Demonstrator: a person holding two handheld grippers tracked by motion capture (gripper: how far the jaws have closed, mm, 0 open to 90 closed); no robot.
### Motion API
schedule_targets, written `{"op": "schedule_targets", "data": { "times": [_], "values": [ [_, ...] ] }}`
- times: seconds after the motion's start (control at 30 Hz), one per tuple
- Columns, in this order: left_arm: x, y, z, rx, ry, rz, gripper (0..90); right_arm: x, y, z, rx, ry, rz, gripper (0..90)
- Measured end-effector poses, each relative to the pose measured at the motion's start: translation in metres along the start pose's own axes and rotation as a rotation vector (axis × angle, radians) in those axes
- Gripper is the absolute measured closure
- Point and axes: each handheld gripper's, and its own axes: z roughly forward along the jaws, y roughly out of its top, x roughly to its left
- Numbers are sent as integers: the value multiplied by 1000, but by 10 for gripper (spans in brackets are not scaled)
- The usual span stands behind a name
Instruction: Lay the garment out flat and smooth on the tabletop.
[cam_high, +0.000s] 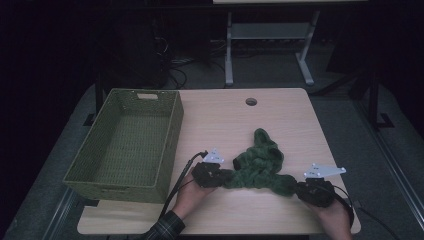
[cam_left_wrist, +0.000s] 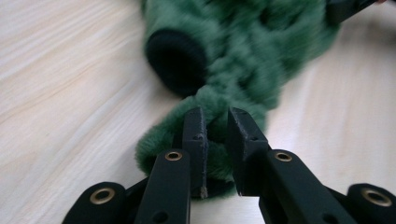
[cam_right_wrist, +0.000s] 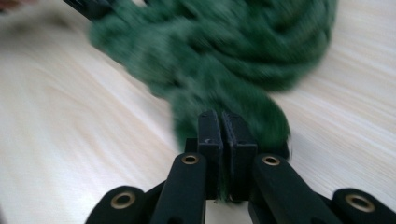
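A dark green fuzzy cloth lies bunched on the near middle of the wooden table. My left gripper meets the cloth's left end. In the left gripper view the gripper has a fold of the cloth pinched between its jaws, and a dark round opening in the cloth shows just beyond. My right gripper is at the cloth's right end. In the right gripper view the gripper has its jaws nearly together, with a thin bit of the cloth caught between them.
A green woven basket stands on the table's left side, nothing in it. A round cable hole sits near the far edge. Cables trail from both grippers toward the near edge. A desk frame stands on the floor beyond.
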Motion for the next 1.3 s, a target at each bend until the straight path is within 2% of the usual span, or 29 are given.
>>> {"op": "schedule_targets", "data": {
  "times": [0.1, 0.23, 0.27, 0.53, 0.6, 0.7, 0.77, 0.8, 0.83, 0.87, 0.97, 1.1, 1.17, 1.23, 1.27, 1.3],
  "values": [
    [5, -2, 6, 15, -6, -4, 799, -8, -1, 7, 45, -28, 11, 881],
    [4, -3, 5, 32, -1, 19, 822, -12, -1, 10, 67, -18, 25, 895],
    [4, -4, 4, 44, 0, 33, 826, -11, -2, 9, 66, -20, 24, 897],
    [-7, -19, -11, 60, -54, 20, 840, 5, -13, -1, 110, -37, -22, 900],
    [-15, -25, -16, 70, -74, 22, 841, 9, -15, -5, 126, -41, -31, 900],
    [-19, -29, -20, 72, -90, 18, 832, 11, -23, -12, 126, -27, -10, 899],
    [-19, -29, -21, 67, -87, 22, 785, 10, -24, -13, 121, -21, -6, 896],
    [-18, -26, -24, 51, -84, 16, 745, 9, -25, -14, 120, -29, -2, 817],
    [-18, -26, -24, 51, -84, 16, 725, 9, -25, -14, 120, -29, -2, 817],
    [-17, -22, -27, 32, -72, 18, 699, 7, -23, -17, 112, -51, -7, 792],
    [-16, -18, -32, 15, -64, 21, 660, 4, -17, -24, 49, -57, -7, 786],
    [-9, -8, -37, -7, -51, 16, 609, 1, -4, -26, 9, -48, -1, 758],
    [-3, 1, -33, -14, -52, 21, 577, -1, 4, -26, -12, -37, -4, 735],
    [-1, 3, -32, -17, -54, 16, 555, -1, 9, -25, -22, -28, 2, 720],
    [3, 7, -27, -24, -56, 11, 528, -1, 20, -23, -48, -12, -5, 694],
    [3, 7, -27, -24, -56, 11, 512, -1, 20, -23, -48, -12, -5, 694]
  ]
}}
